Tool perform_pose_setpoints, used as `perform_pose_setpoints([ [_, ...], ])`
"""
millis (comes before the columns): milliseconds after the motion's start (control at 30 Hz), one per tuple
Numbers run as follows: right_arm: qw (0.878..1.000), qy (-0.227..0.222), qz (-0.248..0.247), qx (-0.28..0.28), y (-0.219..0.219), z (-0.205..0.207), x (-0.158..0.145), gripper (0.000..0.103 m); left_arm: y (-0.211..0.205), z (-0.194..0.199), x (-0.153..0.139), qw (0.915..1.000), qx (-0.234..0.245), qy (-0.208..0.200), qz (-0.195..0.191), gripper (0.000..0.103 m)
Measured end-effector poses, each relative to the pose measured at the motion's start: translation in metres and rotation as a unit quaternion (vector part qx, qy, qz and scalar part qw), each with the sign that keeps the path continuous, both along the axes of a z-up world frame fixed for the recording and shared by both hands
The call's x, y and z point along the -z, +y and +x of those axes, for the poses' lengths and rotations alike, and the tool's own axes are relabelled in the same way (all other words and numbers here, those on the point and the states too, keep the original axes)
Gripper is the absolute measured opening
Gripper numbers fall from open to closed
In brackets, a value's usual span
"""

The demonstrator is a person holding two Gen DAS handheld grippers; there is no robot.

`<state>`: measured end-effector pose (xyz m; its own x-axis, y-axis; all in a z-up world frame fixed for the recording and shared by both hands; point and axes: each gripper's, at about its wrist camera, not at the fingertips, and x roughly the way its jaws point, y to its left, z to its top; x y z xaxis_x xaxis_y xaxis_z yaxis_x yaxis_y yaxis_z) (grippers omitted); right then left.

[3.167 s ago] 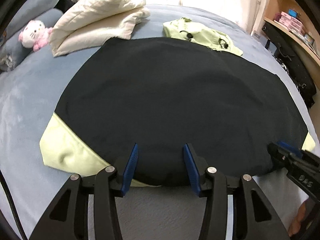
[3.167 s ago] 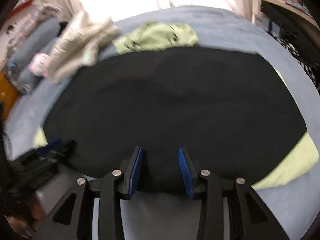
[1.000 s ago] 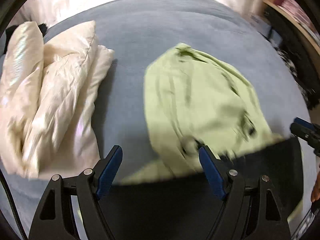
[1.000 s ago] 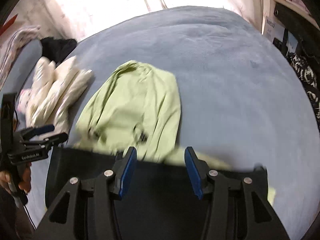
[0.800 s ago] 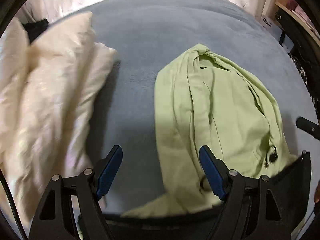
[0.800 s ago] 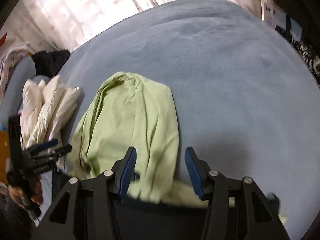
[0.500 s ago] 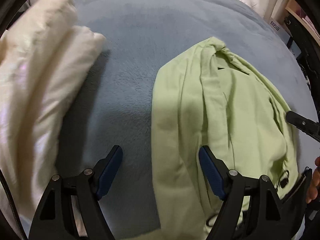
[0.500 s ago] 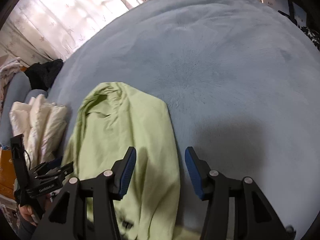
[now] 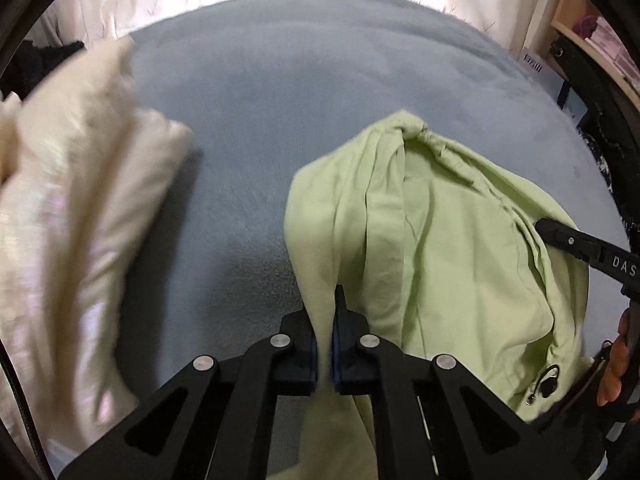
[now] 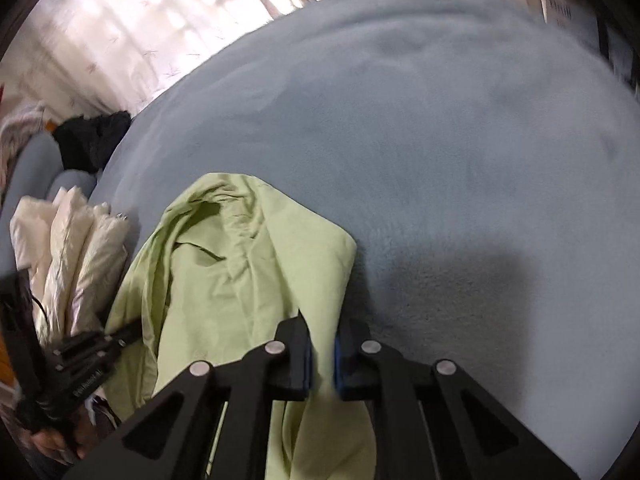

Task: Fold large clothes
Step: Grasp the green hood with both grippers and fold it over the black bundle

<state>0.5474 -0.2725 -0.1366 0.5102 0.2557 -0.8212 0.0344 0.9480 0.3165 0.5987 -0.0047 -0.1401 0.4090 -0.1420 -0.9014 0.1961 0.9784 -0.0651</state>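
A light green hooded garment (image 9: 452, 248) lies rumpled on a blue-grey bed (image 9: 320, 60), its hood end pointing toward the far side where pale curtains (image 10: 140, 20) hang. In the left wrist view, the left claw (image 9: 326, 320) has just been closing and is now clenched on a fold along the garment's left edge, with green cloth pinched between its blue pads. In the right wrist view, the right claw (image 10: 320, 340) has likewise just been closing and is clamped on the garment's right edge, with green fabric running up between its fingers. Each claw also shows at the edge of the other's view: the right one at the right side of the left view, with fingers of the person's hand (image 9: 616, 364) visible behind it, and the left one at the lower left of the right view. A cream-coloured padded bundle (image 9: 68, 240), soft and folded, lies on the bed to the left of the garment, apart from it. A black drawcord toggle (image 9: 546, 384) sits near the garment's near right edge. Dark clothing (image 10: 94, 140) is heaped at the far left of the bed.
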Motion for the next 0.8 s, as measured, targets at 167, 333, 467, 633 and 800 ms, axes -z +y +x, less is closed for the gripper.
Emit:
perform_pose_setpoints([
  [167,0.998,-0.065,-0.001,-0.019,0.005,-0.044,-0.054,0.007,0.012,-0.033,-0.045,0.9994,0.018,-0.03,0.001,0.003],
  [333,0.992,-0.118,-0.004,-0.052,0.009,-0.107,-0.108,0.007,0.025,-0.069,-0.082,0.9984,0.016,-0.05,-0.021,0.003],
  [467,0.988,-0.134,-0.012,-0.073,0.016,-0.153,-0.127,0.007,0.04,-0.105,-0.098,0.9976,0.021,-0.057,-0.033,0.003],
  [633,0.985,-0.138,-0.042,-0.097,0.023,-0.217,-0.126,0.008,0.053,-0.169,-0.092,0.9975,0.041,-0.046,-0.035,0.003],
  [800,0.989,-0.085,-0.068,-0.1,0.024,-0.279,-0.089,0.016,0.074,-0.235,-0.061,0.9982,0.055,0.003,-0.024,0.003],
])
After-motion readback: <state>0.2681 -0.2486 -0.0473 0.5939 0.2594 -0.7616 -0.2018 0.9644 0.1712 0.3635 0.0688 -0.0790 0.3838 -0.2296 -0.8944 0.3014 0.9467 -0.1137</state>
